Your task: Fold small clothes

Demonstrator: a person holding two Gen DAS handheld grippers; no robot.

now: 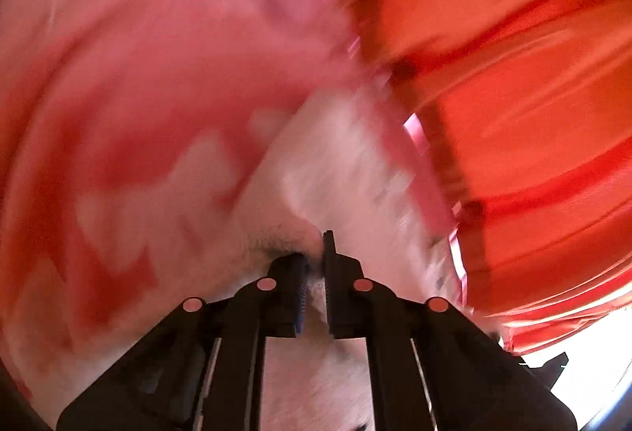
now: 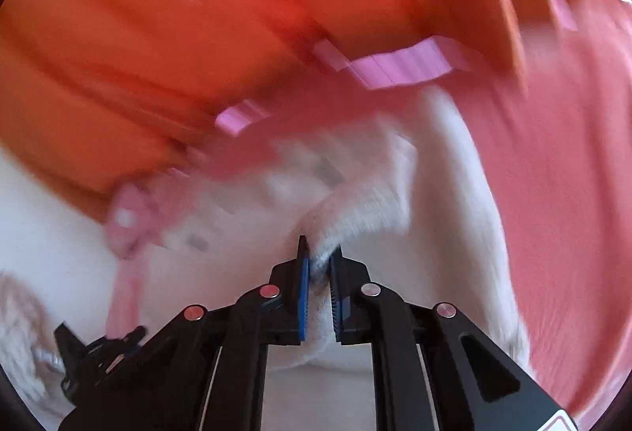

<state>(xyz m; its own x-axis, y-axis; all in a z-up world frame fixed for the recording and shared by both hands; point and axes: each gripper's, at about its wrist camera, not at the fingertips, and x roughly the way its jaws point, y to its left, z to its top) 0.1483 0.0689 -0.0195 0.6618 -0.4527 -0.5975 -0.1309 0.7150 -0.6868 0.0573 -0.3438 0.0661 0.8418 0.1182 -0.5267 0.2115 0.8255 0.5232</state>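
A small white and pink knit garment (image 1: 335, 170) fills the left wrist view, blurred by motion. My left gripper (image 1: 314, 261) is shut on a fold of its white fabric. In the right wrist view the same garment (image 2: 367, 202) shows a white ribbed edge and a pink part on the right. My right gripper (image 2: 320, 261) is shut on that white ribbed edge. The left gripper (image 2: 98, 348) shows as a dark shape at the lower left of the right wrist view. The garment hangs stretched between both grippers.
An orange cloth (image 1: 513, 75) with folds lies behind the garment in the left wrist view and fills the upper left of the right wrist view (image 2: 158, 36). Bright pink tabs (image 2: 399, 67) show along the garment's edge. A white surface (image 2: 47, 217) lies at the left.
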